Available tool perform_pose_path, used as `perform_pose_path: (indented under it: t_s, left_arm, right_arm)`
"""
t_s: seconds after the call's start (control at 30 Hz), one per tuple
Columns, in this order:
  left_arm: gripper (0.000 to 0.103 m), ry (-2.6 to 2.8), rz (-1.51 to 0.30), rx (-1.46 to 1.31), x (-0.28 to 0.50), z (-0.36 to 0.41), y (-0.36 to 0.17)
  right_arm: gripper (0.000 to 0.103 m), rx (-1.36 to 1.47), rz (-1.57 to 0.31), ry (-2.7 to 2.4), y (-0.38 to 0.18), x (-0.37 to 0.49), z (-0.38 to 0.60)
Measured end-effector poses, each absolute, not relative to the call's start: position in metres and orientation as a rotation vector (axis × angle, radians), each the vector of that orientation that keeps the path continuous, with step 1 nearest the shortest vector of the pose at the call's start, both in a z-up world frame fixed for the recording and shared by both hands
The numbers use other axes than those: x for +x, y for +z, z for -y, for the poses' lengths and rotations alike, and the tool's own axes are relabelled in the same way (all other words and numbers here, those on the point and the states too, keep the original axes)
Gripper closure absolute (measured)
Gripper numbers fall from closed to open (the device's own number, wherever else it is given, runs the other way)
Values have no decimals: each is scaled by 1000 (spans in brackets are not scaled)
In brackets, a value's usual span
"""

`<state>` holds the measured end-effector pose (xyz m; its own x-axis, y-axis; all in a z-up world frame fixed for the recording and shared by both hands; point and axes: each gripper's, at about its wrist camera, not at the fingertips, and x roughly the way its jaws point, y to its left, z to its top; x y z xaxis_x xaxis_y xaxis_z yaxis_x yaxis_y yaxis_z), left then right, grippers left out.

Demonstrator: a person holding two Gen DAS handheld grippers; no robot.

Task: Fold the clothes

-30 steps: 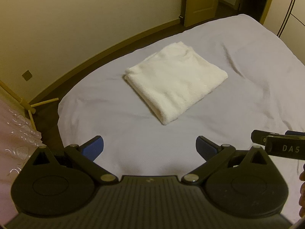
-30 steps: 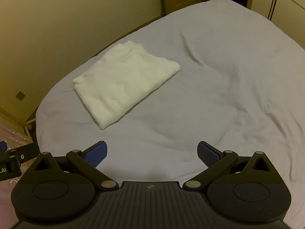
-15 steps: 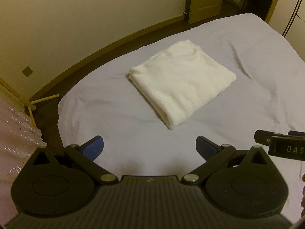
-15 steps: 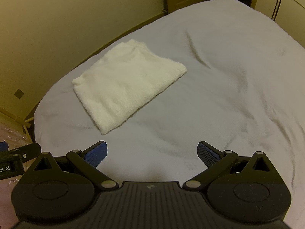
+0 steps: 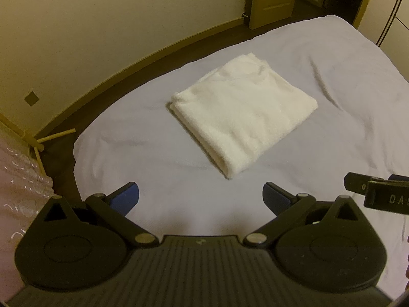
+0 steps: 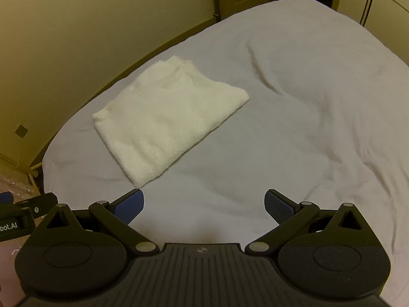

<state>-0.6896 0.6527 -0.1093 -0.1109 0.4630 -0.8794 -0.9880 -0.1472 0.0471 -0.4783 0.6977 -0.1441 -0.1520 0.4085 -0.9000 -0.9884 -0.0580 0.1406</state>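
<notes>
Two claws hang over the near end of a bed [image 5: 158,158], both spread wide and empty: the left claw [image 5: 200,197] and the right claw [image 6: 204,203] each show blue ribbed pads well apart, with only sheet between them. One white garment [image 5: 242,117] lies ahead of them as a compact, squared bundle, already folded into several layers, near the bed's left edge and apart from both claws. Its nearest corner points toward the claws, and stacked layers show along its left edge. Such a tidy bundle would fit a finished fold, though it would equally fit a piece laid out that way beforehand; the pictures cannot settle which. Likely the claws are held back and released because nothing needs pinching while the bundle rests flat.

The cloth looks thick, fluffy and terry-like, with soft, rounded folds rather than sharp creases. Beneath it the pale sheet is smooth and thin, with shallow wrinkles running toward the right side [image 6: 319,107].
</notes>
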Motion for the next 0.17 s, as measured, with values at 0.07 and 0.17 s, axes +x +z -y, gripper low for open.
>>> perform_pose_path:
  t_s: [0.07,0.17]
  left_arm:
    - [1,1556,-826,-875,-690,-652,-108]
    - [1,1554,-824,-858,-690,-651,-105]
  right_arm:
    - [0,-827,-974,1510,-142,-479,-697]
    - [0,-818,-962,1516,-136,-481,-692]
